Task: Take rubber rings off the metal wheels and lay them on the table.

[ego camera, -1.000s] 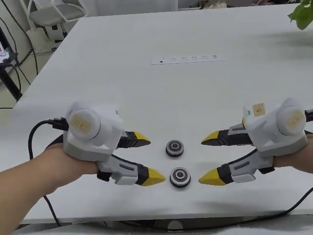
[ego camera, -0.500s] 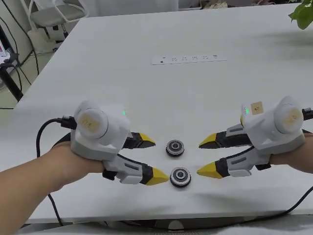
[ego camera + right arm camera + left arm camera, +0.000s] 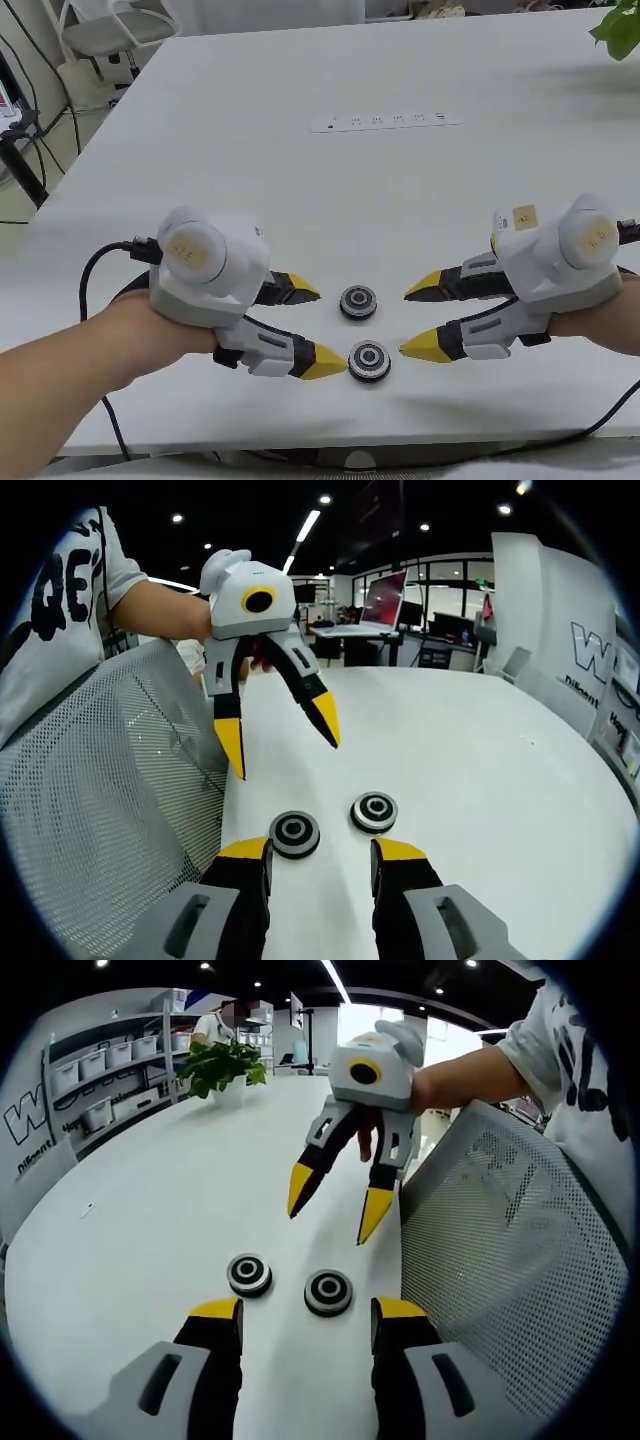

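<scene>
**Two open grippers face each other across the two wheels**

On the white bench, two small metal wheels lie flat near the front edge. The far wheel and the near wheel lie close together but apart. Each has its black rubber ring seated around the metal hub.

The left gripper comes in from the left with its jaws spread wide and nothing between them. Its lower yellow tip is just beside the near wheel, and it is unclear whether they touch.

The right gripper faces it from the right, also spread wide and empty, with both tips a little way off the wheels.

A white power strip lies further back on the bench.
</scene>
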Demonstrator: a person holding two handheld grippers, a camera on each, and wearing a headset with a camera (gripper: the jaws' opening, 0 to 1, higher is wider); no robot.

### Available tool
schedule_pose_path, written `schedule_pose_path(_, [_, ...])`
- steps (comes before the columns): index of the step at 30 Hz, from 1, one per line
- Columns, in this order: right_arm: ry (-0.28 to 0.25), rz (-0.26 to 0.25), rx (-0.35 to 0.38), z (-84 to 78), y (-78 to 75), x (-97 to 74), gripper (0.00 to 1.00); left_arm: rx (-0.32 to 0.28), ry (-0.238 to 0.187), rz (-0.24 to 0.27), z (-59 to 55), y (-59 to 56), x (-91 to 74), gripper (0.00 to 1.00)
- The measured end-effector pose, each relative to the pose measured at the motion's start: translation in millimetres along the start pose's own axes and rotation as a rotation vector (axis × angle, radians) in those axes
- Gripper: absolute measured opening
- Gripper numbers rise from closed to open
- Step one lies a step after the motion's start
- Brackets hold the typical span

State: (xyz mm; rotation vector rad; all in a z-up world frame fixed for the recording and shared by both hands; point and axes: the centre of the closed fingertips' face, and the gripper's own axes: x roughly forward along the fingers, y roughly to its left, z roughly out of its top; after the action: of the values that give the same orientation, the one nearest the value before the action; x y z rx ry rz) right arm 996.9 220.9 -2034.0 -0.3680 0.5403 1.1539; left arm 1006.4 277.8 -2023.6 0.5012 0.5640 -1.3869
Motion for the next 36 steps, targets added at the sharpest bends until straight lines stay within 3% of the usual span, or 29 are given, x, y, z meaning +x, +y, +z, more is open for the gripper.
schedule_pose_path(14, [0.029,0.018,-0.008,-7.0,1.9,4.5,0.31,0.013,0.007,-0.016,4.5,-3.9,8.5,0.46])
schedule_pose_path(36, [0.084,0.073,-0.018,-19.0,12.4,15.3,0.15,0.018,0.04,-0.043,-1.7,-8.6,26.6,0.38])
